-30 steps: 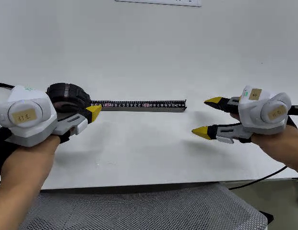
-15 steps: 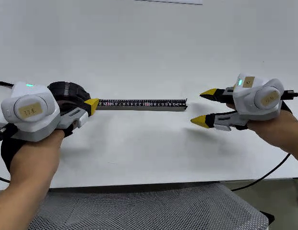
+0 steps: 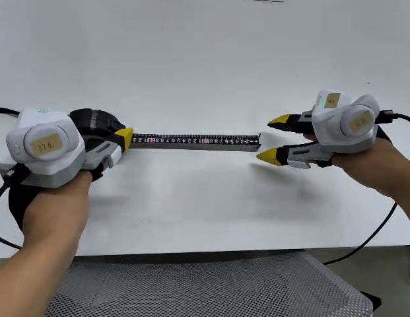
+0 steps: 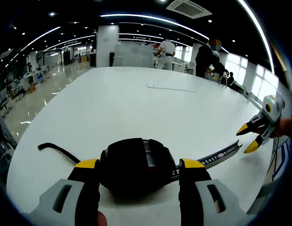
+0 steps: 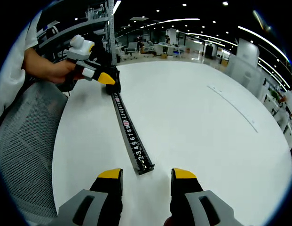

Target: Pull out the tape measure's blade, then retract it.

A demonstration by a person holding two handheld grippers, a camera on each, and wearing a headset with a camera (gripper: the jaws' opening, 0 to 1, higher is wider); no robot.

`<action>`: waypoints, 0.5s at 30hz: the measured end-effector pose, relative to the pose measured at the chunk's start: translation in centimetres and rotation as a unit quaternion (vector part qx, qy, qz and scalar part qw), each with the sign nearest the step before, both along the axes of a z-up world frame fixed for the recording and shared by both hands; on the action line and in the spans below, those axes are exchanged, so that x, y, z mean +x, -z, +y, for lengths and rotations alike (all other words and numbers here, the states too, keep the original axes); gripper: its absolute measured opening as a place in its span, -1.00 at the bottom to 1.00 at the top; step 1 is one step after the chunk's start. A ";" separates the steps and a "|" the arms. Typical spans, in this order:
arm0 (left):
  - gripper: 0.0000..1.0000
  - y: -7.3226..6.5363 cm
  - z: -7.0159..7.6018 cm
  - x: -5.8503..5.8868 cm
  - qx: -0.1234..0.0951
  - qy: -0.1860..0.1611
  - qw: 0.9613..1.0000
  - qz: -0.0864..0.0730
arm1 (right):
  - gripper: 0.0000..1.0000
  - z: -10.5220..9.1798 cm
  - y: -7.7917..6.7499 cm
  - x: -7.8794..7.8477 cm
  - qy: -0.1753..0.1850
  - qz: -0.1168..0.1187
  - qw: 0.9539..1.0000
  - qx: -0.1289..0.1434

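A black tape measure case [image 3: 94, 127] rests on the white table at the left, and my left gripper [image 3: 123, 142] is shut on it; in the left gripper view the case [image 4: 136, 165] sits between the yellow-tipped fingers [image 4: 87, 165]. Its dark blade [image 3: 195, 140] lies pulled out flat to the right, ending in a hook [image 3: 257, 140]. My right gripper [image 3: 274, 139] is open, its tips on either side of the hook without touching. In the right gripper view the blade [image 5: 129, 136] runs away from my right gripper [image 5: 146, 174] toward the left gripper [image 5: 96, 73].
The white table [image 3: 205, 59] stretches far beyond the tape. A grey mesh chair seat [image 3: 205, 287] lies below the table's near edge. Black cables trail off at the left [image 3: 3, 112] and right [image 3: 370, 234]. People stand far off [image 4: 207, 56].
My right gripper has moved left, closing in on the blade's hook end with its jaws still open. The left gripper keeps its hold on the case; the blade has not moved.
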State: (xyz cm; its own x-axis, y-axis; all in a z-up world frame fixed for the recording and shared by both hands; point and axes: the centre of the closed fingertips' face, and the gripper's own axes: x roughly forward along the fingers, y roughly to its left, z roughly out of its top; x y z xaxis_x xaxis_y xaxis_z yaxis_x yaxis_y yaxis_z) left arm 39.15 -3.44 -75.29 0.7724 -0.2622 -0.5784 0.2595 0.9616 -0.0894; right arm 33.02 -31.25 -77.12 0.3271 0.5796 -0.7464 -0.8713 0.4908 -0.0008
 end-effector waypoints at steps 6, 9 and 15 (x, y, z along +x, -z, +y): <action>0.22 0.2 0.2 0.0 0.007 -0.004 1.000 0.000 | -0.29 0.2 0.4 0.1 -0.009 0.006 1.000 -0.001; 0.22 0.2 0.2 0.1 0.006 -0.007 1.000 0.001 | -0.29 0.2 0.6 0.2 -0.011 0.011 1.000 0.001; 0.22 0.3 0.2 0.1 0.004 -0.009 1.000 0.002 | -0.34 0.3 1.0 0.0 -0.024 0.016 1.000 -0.004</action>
